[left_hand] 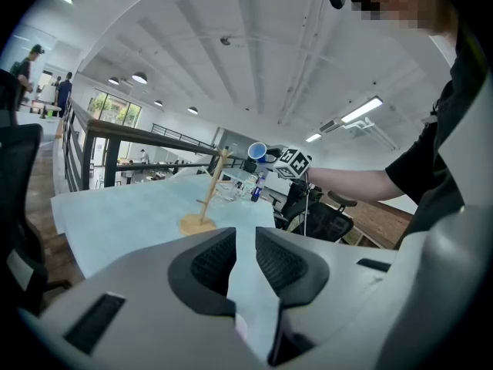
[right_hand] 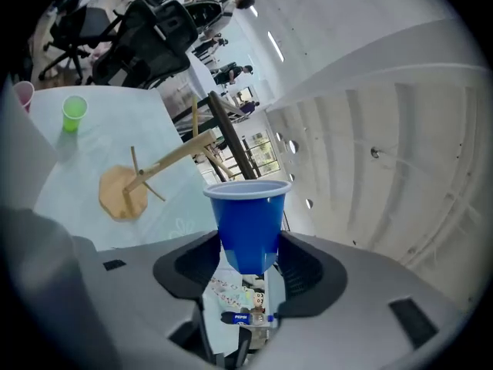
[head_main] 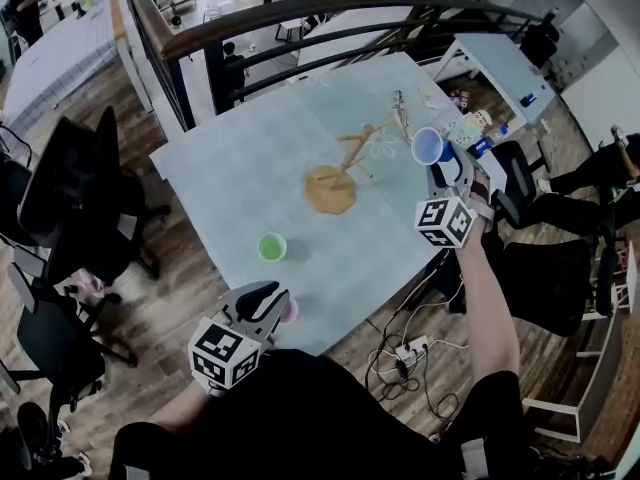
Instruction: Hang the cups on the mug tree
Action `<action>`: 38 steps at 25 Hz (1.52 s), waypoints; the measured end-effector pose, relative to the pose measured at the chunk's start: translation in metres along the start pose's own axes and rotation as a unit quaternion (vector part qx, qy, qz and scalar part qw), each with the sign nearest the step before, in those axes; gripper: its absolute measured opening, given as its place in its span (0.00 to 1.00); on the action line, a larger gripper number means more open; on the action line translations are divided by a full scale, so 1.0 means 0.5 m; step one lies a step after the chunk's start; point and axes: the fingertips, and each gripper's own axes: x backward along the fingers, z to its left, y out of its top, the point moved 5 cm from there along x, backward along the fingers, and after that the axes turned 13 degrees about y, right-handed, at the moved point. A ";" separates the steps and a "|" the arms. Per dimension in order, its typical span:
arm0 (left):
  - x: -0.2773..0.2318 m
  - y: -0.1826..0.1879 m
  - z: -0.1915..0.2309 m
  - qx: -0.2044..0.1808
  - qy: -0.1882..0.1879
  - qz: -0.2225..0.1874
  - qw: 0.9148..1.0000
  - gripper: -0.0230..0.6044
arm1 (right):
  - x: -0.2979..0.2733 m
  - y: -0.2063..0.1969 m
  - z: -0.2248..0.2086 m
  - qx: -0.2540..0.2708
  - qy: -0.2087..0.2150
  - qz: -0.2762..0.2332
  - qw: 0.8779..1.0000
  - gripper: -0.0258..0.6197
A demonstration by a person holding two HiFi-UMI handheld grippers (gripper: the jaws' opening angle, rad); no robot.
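Between right tongs (right_hand: 248, 262), blue cup (right_hand: 248, 216), clamped

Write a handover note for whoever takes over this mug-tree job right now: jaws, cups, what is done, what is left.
Left gripper: jaws slightly apart, nothing between the pads; it sits at the table's near edge beside the pink cup.
Right gripper: jaws shut on the lower part of the blue cup, held up in the air near the mug tree.
Green cup: standing on the table between the tree and the pink cup.
Done: blue cup picked up; no cup hangs on the tree.
Left: hang the blue cup, then probably green and pink.
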 end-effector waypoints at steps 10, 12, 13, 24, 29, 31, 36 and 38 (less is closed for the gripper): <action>-0.010 0.008 0.019 0.011 0.009 0.004 1.000 0.17 | -0.086 0.049 -0.028 0.085 -0.001 0.045 0.995 0.44; -0.011 0.009 0.023 0.014 0.012 0.004 1.000 0.17 | -0.099 0.048 -0.027 0.104 -0.003 0.058 0.993 0.44; -0.011 0.008 0.025 0.015 0.013 0.004 1.000 0.17 | -0.105 0.047 -0.024 0.109 -0.002 0.062 0.992 0.44; -0.013 0.003 0.045 0.020 0.015 0.007 1.000 0.17 | -0.138 0.089 0.012 0.149 0.010 0.055 0.987 0.44; -0.017 0.005 0.054 0.024 0.015 0.010 1.000 0.17 | -0.153 0.116 0.034 0.209 0.006 0.059 0.976 0.44; -0.017 0.003 0.057 0.026 0.017 0.011 0.999 0.17 | -0.158 0.118 0.043 0.227 0.008 0.063 0.972 0.44; -0.016 0.002 0.064 0.030 0.021 0.013 0.999 0.17 | -0.162 0.126 0.058 0.251 0.007 0.063 0.966 0.44; -0.017 0.001 0.066 0.030 0.022 0.013 0.999 0.17 | -0.161 0.130 0.060 0.258 0.002 0.062 0.964 0.44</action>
